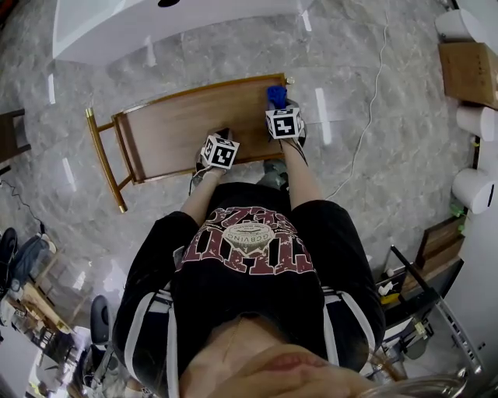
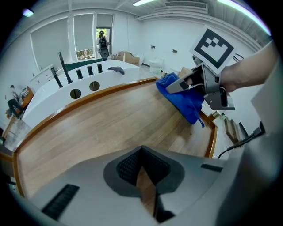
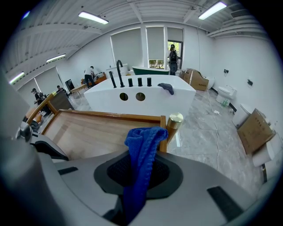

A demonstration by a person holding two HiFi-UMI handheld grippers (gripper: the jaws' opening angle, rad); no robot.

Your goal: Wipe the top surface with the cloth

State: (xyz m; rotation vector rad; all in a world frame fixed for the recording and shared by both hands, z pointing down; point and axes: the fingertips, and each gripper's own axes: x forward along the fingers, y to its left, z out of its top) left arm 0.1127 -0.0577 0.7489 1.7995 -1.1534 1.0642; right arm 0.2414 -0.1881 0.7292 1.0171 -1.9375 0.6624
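Two-handed, stands at the 6 o'clock edge of the wooden top (image 1: 187, 128). Clamps the right gripper (image 1: 278, 107) on the blue cloth (image 1: 276, 95), jaws pinching a bunched fold that pokes out past the tips. Holds the cloth at the top's 2 o'clock corner, just beside the brass post (image 3: 175, 119), with loose folds hanging down toward the wood; cannot tell whether they touch it. Holds the left gripper (image 1: 221, 144) near the top's 5 o'clock edge, at 8 o'clock from the right gripper, jaws together at the tips with nothing between them, only wood grain behind. Faces a white tub (image 1: 156, 23) at 12 o'clock, beyond the top.
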